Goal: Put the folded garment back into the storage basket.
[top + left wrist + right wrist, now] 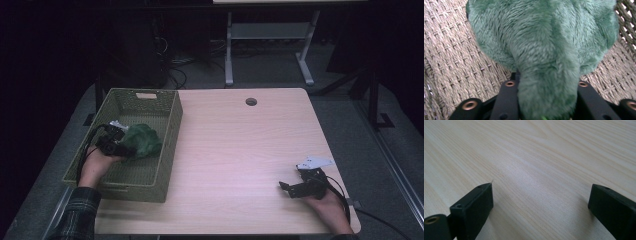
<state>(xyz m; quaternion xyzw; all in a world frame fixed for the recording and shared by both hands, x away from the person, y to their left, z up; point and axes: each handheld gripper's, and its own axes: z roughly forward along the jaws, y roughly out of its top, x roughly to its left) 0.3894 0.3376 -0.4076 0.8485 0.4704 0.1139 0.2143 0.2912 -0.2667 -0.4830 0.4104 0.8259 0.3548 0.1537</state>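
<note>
High view: the left tool (121, 141) is inside the woven basket (170, 145), which stands at the left edge of the surface (240, 150). It holds a green plush cloth (142, 141) bunched near the basket's middle, closer to its right wall than its left. The right tool (289, 187) sits well apart from the basket, near the front right corner of the surface, with a white tag just behind it.

Left gripper view: the left tool (547, 100) has its 2 jaws closed on a thick fold of the green plush cloth (541, 42), which bulges above them, with the basket (451, 55) floor and side weave behind. Whether the cloth rests on the basket floor or hangs just above it I cannot tell. The step in hand looks like putting the cloth down in the basket. To do it well, lower until the bulk lies on the floor away from the walls, then open the jaws fully before drawing back, since plush pile tends to cling and could drag out over the rim.

Right gripper view: the right tool (541, 197) has its jaws spread wide and holds nothing, with bare wood grain between them. It is best kept there, away from the basket.
</note>
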